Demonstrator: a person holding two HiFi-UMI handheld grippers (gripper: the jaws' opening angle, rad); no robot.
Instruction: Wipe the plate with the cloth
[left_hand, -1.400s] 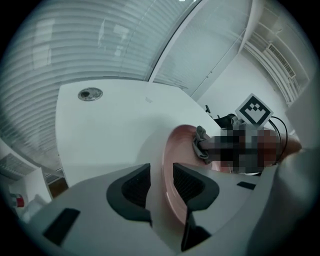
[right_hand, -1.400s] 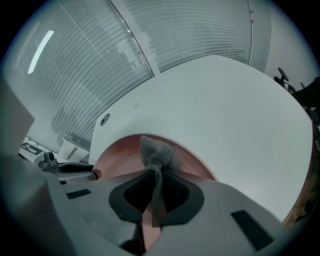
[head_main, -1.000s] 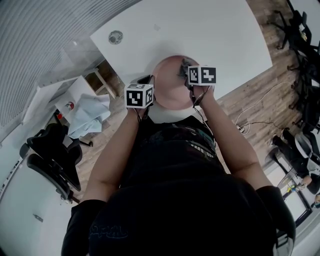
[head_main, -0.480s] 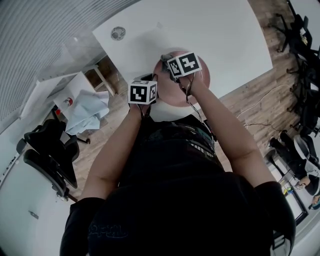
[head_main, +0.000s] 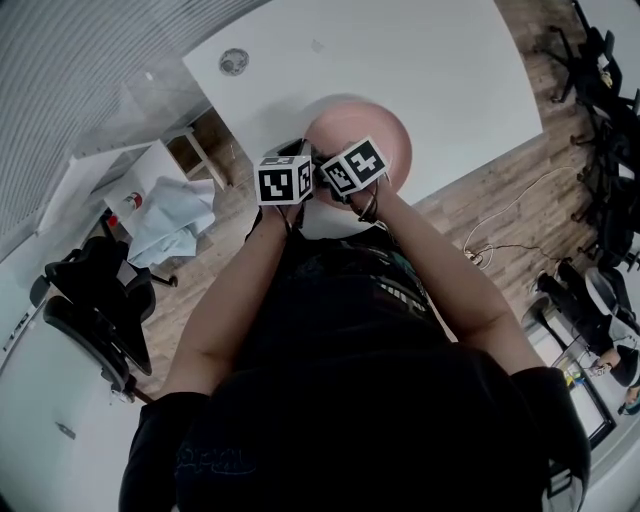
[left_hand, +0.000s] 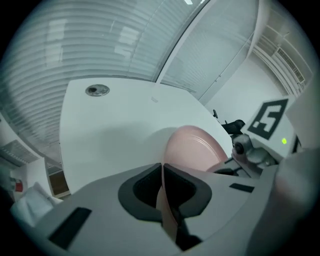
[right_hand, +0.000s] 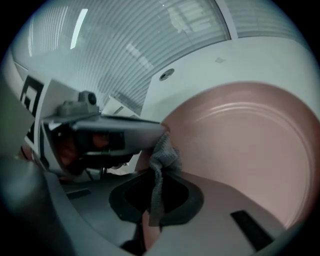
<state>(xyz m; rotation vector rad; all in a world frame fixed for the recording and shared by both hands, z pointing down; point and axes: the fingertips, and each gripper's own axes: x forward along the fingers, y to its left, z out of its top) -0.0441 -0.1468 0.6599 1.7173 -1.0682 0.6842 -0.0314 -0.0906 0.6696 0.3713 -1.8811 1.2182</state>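
Head view: plate clamped near the table edge, cloth at its rim

The pink plate (head_main: 365, 125) lies on the white table (head_main: 430, 60), close to the edge nearest me. In the left gripper view my left claw (left_hand: 162, 170) is clamped narrow on the plate's near rim, and the pink edge runs straight between its pads. Just beside it, my right claw (right_hand: 159, 176) pinches a grey cloth (right_hand: 165, 150). The right gripper view shows the cloth bunched up out of the jaws and touching the plate's rim, next to the left claw's body. From above I see the two claws side by side over the plate's near-left part. Farther off, a round grommet (head_main: 233, 62) sits in the table, and wooden floor (head_main: 500, 190) shows past the table's edge.
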